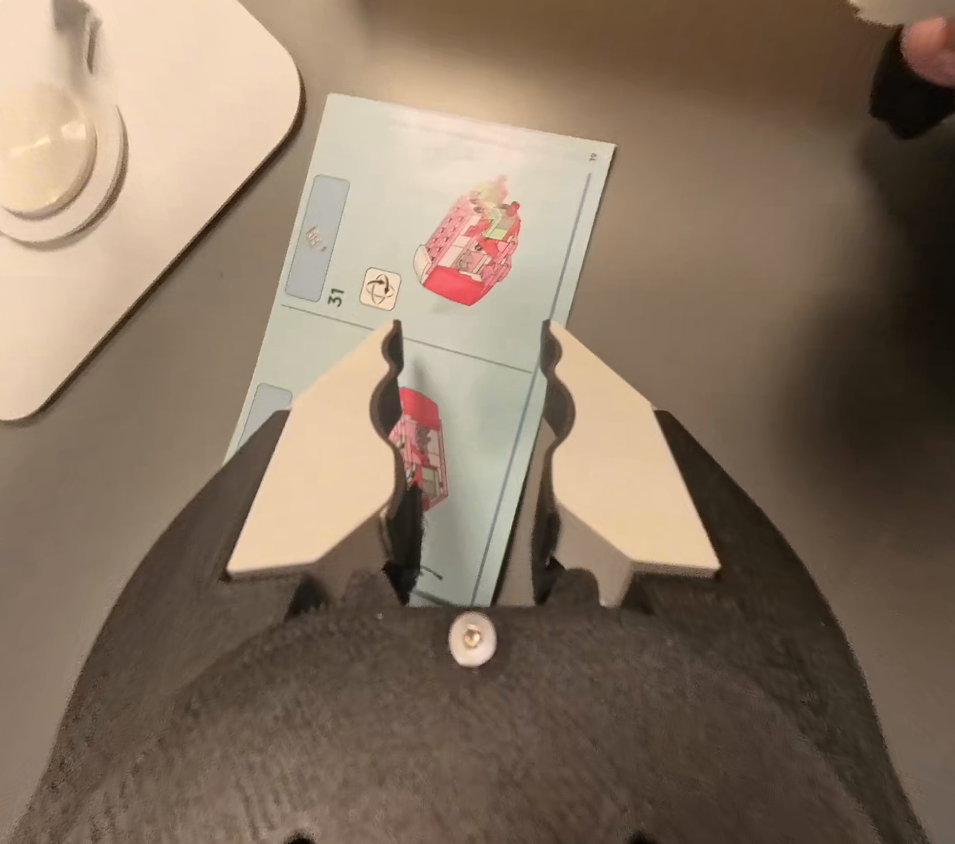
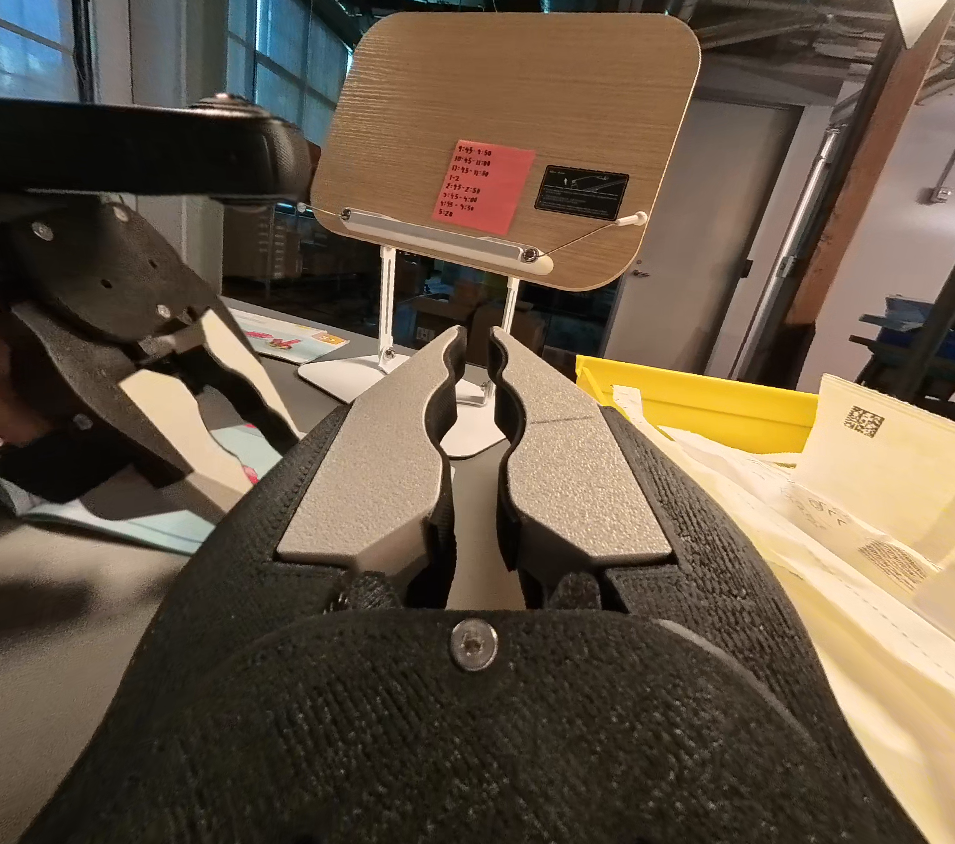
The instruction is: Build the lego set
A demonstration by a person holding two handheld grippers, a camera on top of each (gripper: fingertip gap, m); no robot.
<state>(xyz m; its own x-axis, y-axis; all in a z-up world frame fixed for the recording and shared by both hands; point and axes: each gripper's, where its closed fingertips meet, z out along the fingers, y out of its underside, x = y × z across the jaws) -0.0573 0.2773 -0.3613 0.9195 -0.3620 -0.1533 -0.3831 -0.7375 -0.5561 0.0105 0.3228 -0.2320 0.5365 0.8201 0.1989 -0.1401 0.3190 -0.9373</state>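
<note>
Left gripper (image 1: pixel 471 328): cream, wedge-shaped fingers with dark wavy pads on a rough black body; the jaws stand wide apart over the booklet page, with nothing between the pads. The right wrist view shows it tilted down at the far left (image 2: pixel 243 410).
Instruction booklet (image 1: pixel 465 224): thin, pale blue paper lying flat on the table, printed with drawings of a red and pink brick-built model, grey-blue boxes and thin dividing lines. Its near half lies under and between the open fingers; whether the tips touch the paper I cannot tell.
Table (image 1: pixel 697 250): smooth, matt dark grey.
Book stand: a white rounded-square base plate (image 1: pixel 155 121) to the left of the booklet; in the right wrist view a rounded wood-grain board (image 2: pixel 517 105) on two slim white legs, with a white ledge and wire page holders.
Notes on board: a pink sticky note (image 2: pixel 483 186) with handwriting and a black label (image 2: pixel 581 197) with small print.
Second booklet (image 2: pixel 294 341): lies flat on the table far left of the stand's base.
Right gripper (image 2: pixel 475 333): grainy grey fingers with black wavy pads; the tips are nearly together with a narrow slit between, gripping nothing, and they point at the stand.
Yellow bin (image 2: pixel 723 398): glossy plastic at right, filled with pale paper bags (image 2: pixel 827 535), some bearing printed codes.
</note>
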